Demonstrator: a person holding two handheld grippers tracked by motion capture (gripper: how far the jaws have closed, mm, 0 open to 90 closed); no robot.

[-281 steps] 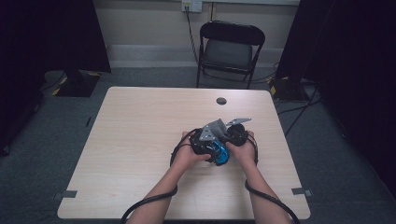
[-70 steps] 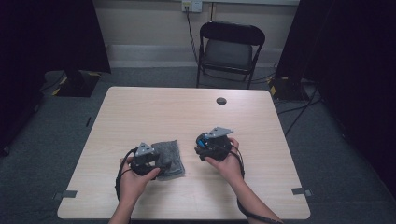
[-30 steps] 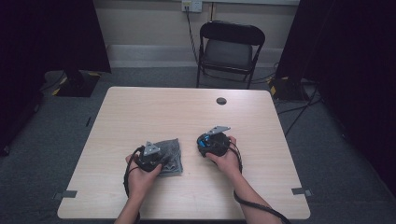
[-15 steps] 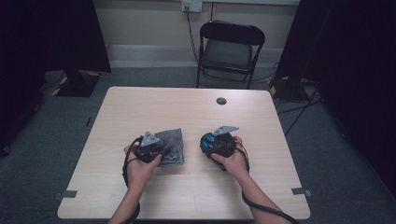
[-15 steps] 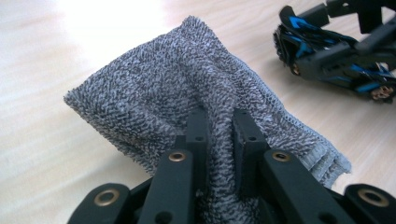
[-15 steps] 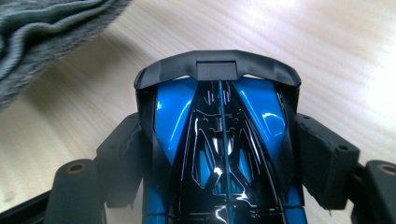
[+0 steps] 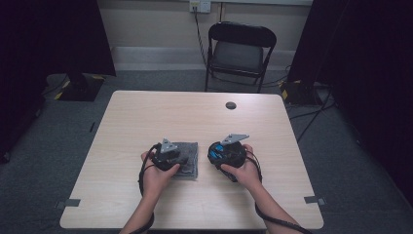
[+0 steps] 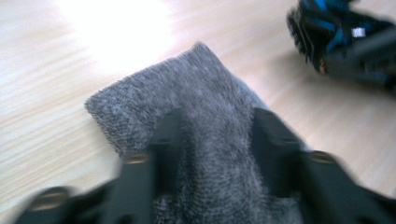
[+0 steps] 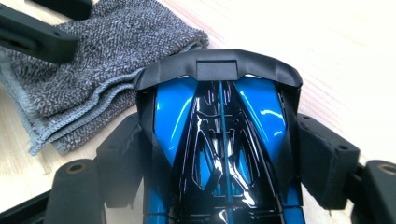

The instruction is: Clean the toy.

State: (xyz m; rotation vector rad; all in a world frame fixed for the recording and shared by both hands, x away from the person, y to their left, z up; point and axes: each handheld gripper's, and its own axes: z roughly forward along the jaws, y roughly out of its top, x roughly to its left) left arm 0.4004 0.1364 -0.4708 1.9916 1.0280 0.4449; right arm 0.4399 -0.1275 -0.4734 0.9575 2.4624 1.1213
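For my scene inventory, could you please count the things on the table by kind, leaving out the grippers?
Folded grey cloth: 1
Blue and black toy car: 1
Small dark round thing near the table's far edge: 1
Total: 3

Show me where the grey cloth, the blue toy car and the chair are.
Cloth (image 8: 205,93): left gripper view, its far part on the table.
Toy car (image 9: 219,121): right gripper view, its glossy blue-black body.
Chair (image 7: 238,54): high view, its seat.
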